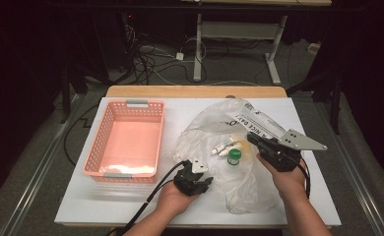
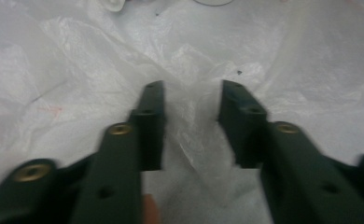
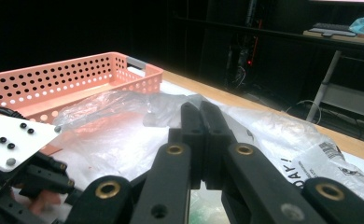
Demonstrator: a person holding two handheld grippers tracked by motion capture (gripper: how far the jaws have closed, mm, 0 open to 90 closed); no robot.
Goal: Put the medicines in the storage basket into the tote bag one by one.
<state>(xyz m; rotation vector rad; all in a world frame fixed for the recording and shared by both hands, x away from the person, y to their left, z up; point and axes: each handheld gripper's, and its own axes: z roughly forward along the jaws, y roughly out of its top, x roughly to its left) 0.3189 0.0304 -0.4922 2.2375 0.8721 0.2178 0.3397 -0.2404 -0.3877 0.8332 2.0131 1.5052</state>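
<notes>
Centrally on the white counter (image 1: 131,206) lay a crumpled clear plastic bag (image 1: 214,129), and both claws worked at it. Inside or beneath the film, near its middle, sat a small green-capped bottle (image 1: 234,157) with a little white tube (image 1: 223,147) just beside it; whether they lay within the bag or under it could not be told. The left claw (image 1: 198,184), held in the person's left hand (image 1: 173,199), rested at the near left edge of the bag, its cable trailing off toward the counter's front edge. In the left gripper view its two black jaws stood partly apart, pointing down at the film, with a raised fold of the bag (image 2: 189,116) lying in the gap between them; the pads did not visibly press on the plastic, so this claw read as released, not yet clenched on the fold. The right claw (image 1: 253,138), held in the person's right hand (image 1: 287,177), hovered over the right part of the bag, its grey three-cornered plate (image 1: 298,140) on top. In the right gripper view its jaws met flush along their length, clenched, with a thin layer of the bag (image 3: 245,126) apparently caught between them. A pink perforated basket (image 1: 104,125) stood to the left of the bag, apart from it.
</notes>
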